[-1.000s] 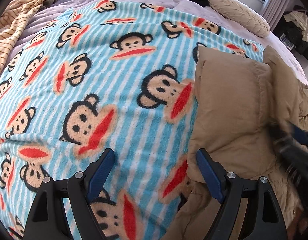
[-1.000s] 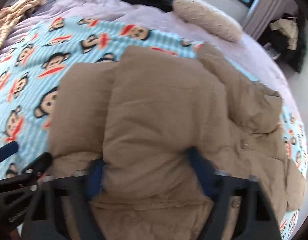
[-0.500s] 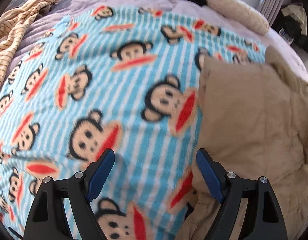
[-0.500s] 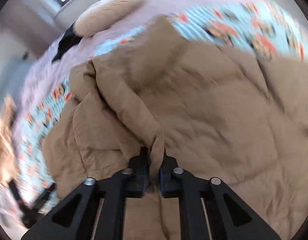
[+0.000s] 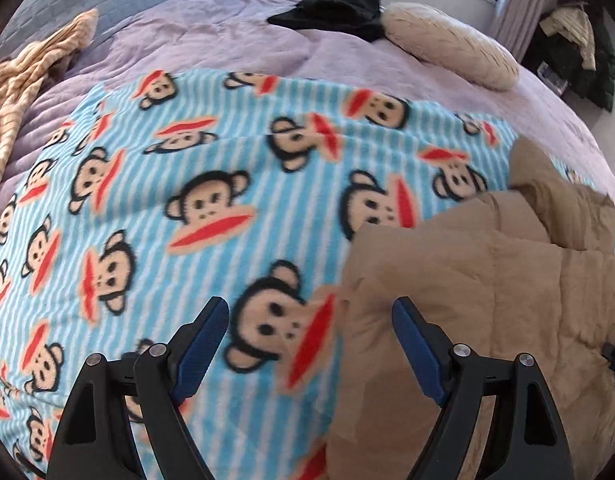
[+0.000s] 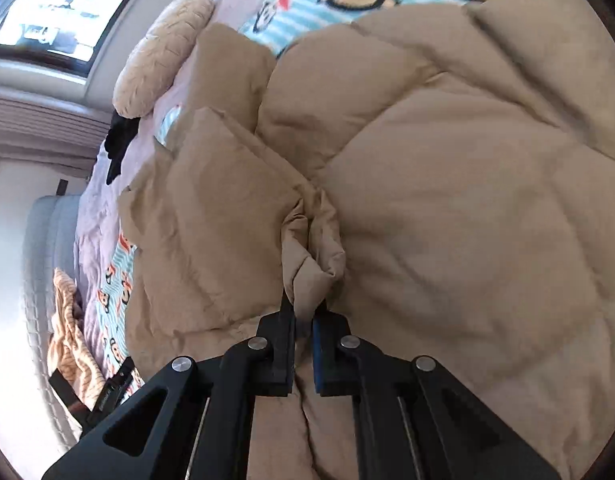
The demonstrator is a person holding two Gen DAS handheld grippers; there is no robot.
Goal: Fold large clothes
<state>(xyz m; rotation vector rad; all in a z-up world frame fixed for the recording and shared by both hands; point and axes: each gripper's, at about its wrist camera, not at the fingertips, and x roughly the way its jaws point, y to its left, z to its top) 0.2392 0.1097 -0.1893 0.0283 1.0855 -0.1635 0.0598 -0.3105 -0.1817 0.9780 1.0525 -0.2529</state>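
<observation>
Fabric from the tan puffy coat (image 6: 447,200) is sitting squeezed between the two black fingers of the right gripper (image 6: 303,312), which are pressed almost together on a bunched-up fold of it. The pinched bit is sticking up from the fingertips like a little crumpled nose. All around that fold the coat is spreading out wide, soft and puffy, with stitched lines making big squares on it. Another thick flap of the coat is lying to the left of the pinched fold. In the left wrist view, the left gripper (image 5: 311,312) is hanging wide open with nothing between its blue pads (image 5: 203,344). One pad is sitting over the monkey blanket (image 5: 187,200) and the other is sitting over the near edge of the coat (image 5: 487,280), but I cannot tell if it is touching. The coat is lying on the right side of the blanket, folded into a lumpy pile. The blanket is showing blue and white stripes with monkey faces and red mouths. Farther back the blanket is lying on a purple bed cover (image 5: 235,40). A striped orange cloth (image 5: 23,76) is lying at the far left. A fuzzy cream pillow (image 5: 447,44) and a black garment (image 5: 331,10) are resting at the far end.
</observation>
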